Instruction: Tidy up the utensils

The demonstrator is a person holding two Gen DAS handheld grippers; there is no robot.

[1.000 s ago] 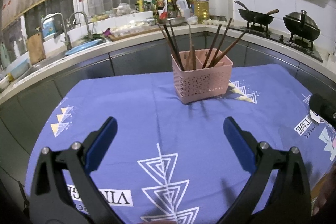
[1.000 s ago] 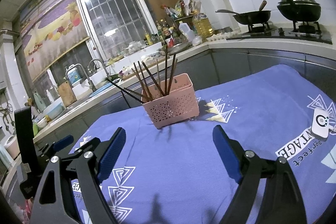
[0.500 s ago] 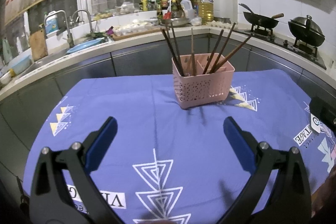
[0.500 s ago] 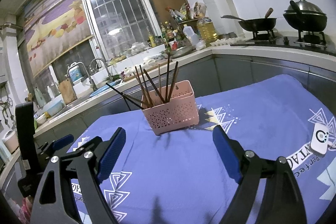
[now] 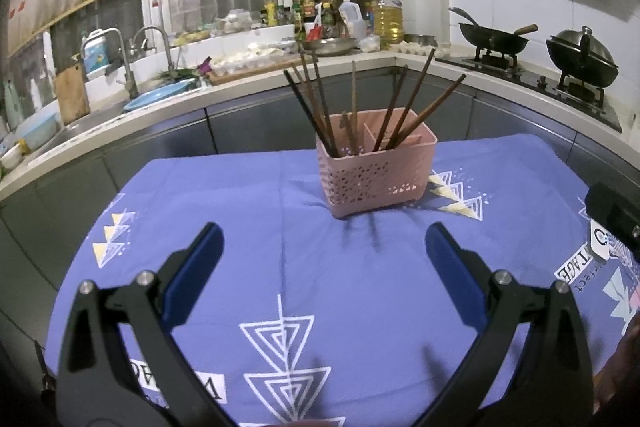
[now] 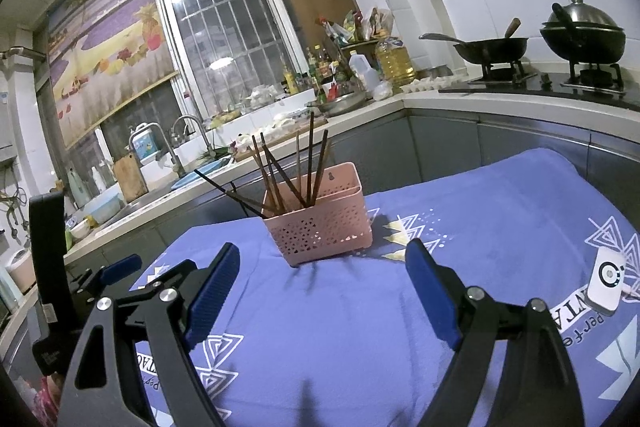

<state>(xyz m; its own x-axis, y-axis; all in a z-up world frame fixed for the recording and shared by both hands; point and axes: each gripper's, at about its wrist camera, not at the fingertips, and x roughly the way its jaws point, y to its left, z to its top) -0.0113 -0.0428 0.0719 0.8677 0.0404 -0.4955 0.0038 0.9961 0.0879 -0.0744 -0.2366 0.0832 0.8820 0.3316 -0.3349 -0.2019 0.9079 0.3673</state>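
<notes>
A pink perforated utensil basket [image 5: 376,173] stands on the blue patterned tablecloth [image 5: 320,267] and holds several dark chopsticks [image 5: 320,107] leaning in both compartments. It also shows in the right wrist view [image 6: 322,223] with its chopsticks [image 6: 280,179]. My left gripper [image 5: 322,251] is open and empty, hovering above the cloth short of the basket. My right gripper [image 6: 322,279] is open and empty, also short of the basket. The left gripper shows at the left of the right wrist view [image 6: 120,267].
A white remote-like device [image 6: 606,281] lies on the cloth at the right. A counter with a sink [image 5: 120,107], bottles [image 5: 384,19] and a stove with two woks [image 5: 496,39] curves behind the table.
Both grippers have lifted and drawn back a little, so the basket sits lower in both views. Both stay open and the basket has not moved.
</notes>
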